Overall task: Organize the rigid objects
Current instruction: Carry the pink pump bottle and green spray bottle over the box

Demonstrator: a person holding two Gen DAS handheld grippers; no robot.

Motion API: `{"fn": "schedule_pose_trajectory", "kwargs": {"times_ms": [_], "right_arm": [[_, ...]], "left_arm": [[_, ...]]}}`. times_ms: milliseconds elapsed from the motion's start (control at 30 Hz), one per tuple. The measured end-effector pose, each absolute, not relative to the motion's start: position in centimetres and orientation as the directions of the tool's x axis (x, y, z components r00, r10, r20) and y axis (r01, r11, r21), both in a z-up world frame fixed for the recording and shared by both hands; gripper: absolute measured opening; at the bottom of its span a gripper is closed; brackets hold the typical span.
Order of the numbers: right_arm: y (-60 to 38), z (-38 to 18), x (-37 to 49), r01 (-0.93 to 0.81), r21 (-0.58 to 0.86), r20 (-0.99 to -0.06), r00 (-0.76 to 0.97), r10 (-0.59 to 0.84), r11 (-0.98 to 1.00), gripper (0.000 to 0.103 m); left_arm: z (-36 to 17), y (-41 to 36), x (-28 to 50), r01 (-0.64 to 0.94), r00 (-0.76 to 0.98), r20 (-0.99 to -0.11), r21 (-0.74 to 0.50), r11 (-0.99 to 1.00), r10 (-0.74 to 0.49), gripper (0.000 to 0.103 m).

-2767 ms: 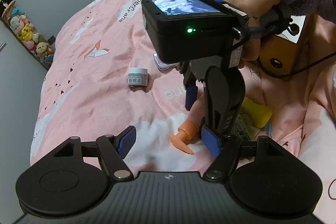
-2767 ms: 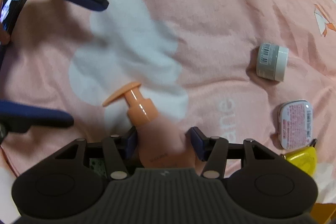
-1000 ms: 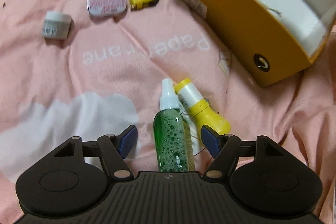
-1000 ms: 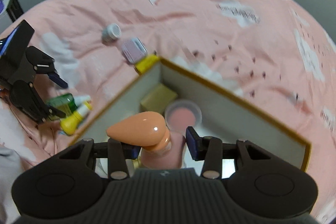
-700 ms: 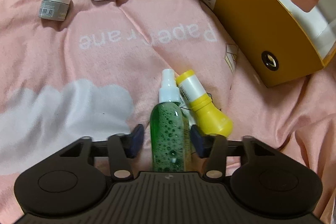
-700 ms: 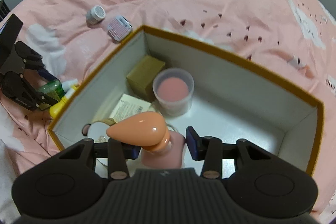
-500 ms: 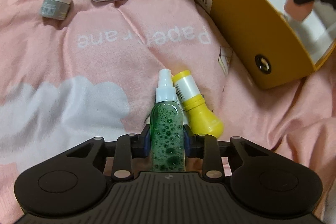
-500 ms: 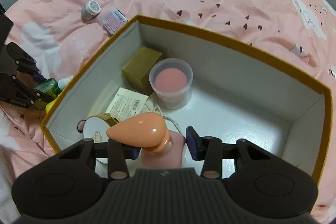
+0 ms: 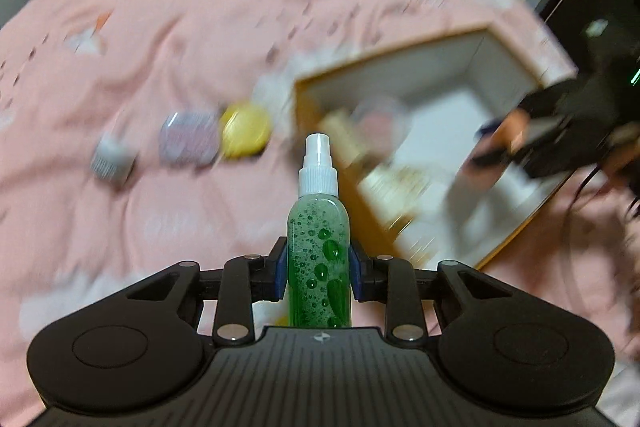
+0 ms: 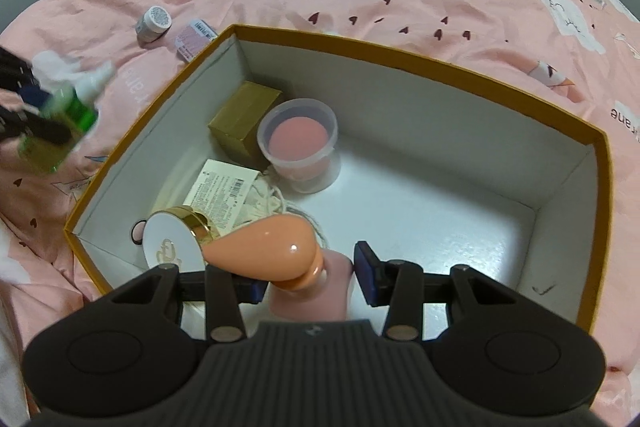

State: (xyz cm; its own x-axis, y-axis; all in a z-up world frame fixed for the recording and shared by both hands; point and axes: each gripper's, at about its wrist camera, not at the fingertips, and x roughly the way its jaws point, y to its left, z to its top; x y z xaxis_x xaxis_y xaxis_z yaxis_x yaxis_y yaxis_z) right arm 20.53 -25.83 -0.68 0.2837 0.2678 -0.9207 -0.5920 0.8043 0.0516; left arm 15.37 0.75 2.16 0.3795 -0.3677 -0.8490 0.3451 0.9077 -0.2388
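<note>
My left gripper (image 9: 319,273) is shut on a green spray bottle (image 9: 319,239) with a white nozzle, held up above the pink bedspread; it shows at the left edge of the right wrist view (image 10: 60,121). My right gripper (image 10: 310,279) hangs over the yellow-rimmed white box (image 10: 440,67). The peach pump bottle (image 10: 280,259) stands between its jaws, and there is a gap between the bottle and the right pad (image 10: 366,277). The left wrist view is blurred; the box (image 9: 384,67) lies ahead to the right.
Inside the box are a gold carton (image 10: 244,117), a clear tub of pink stuff (image 10: 298,143), a paper tag (image 10: 222,195) and a white round compact (image 10: 172,245). On the bedspread lie a small grey jar (image 10: 154,21), a pink tin (image 10: 194,37) and a yellow tape measure (image 9: 245,129).
My left gripper closed on the green spray bottle and lifted it off the bed, swinging toward the box. My right gripper lowered the peach pump bottle into the box and its jaws widened.
</note>
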Motion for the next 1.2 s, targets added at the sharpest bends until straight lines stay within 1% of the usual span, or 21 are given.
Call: {"fn": "schedule_pose_trajectory", "kwargs": {"times_ms": [100, 200, 333, 400, 633, 800, 1033, 1200], "right_arm": [[-26.3, -0.3, 20.5, -0.581, 0.048, -0.917, 0.297, 0.267, 0.812, 0.043], [-26.8, 0.0, 20.6, -0.571, 0.041, -0.912, 0.314, 0.265, 0.820, 0.043], [-26.9, 0.3, 20.3, -0.588, -0.004, -0.912, 0.334, 0.238, 0.809, 0.043], [-27.0, 0.3, 20.3, -0.598, -0.019, -0.916, 0.331, 0.225, 0.801, 0.043], [-28.0, -0.3, 20.5, -0.605, -0.054, -0.928, 0.325, 0.185, 0.794, 0.043], [-28.2, -1.3, 20.2, -0.613, -0.063, -0.930, 0.322, 0.176, 0.788, 0.043], [-28.6, -2.7, 20.2, -0.593, -0.039, -0.936, 0.304, 0.178, 0.805, 0.043], [-28.3, -2.9, 20.1, -0.593, -0.049, -0.938, 0.303, 0.167, 0.804, 0.043]], "left_arm": [[3.3, -2.0, 16.5, 0.333, 0.389, -0.821, -0.297, 0.895, -0.418, 0.033], [3.0, -4.4, 17.2, 0.305, 0.390, -0.796, -0.363, 0.880, -0.463, 0.033], [1.3, -7.4, 17.8, 0.254, 0.360, -0.758, -0.482, 0.839, -0.544, 0.033], [-0.2, -8.7, 18.2, 0.212, 0.345, -0.749, -0.525, 0.824, -0.566, 0.033], [-5.6, -10.5, 19.2, 0.048, 0.288, -0.755, -0.604, 0.796, -0.590, 0.033], [-7.1, -11.6, 18.8, 0.014, 0.274, -0.782, -0.579, 0.815, -0.560, 0.033], [-8.5, -12.0, 18.1, -0.011, 0.217, -0.819, -0.546, 0.838, -0.531, 0.033], [-8.2, -12.8, 18.2, 0.018, 0.206, -0.840, -0.509, 0.861, -0.501, 0.035]]}}
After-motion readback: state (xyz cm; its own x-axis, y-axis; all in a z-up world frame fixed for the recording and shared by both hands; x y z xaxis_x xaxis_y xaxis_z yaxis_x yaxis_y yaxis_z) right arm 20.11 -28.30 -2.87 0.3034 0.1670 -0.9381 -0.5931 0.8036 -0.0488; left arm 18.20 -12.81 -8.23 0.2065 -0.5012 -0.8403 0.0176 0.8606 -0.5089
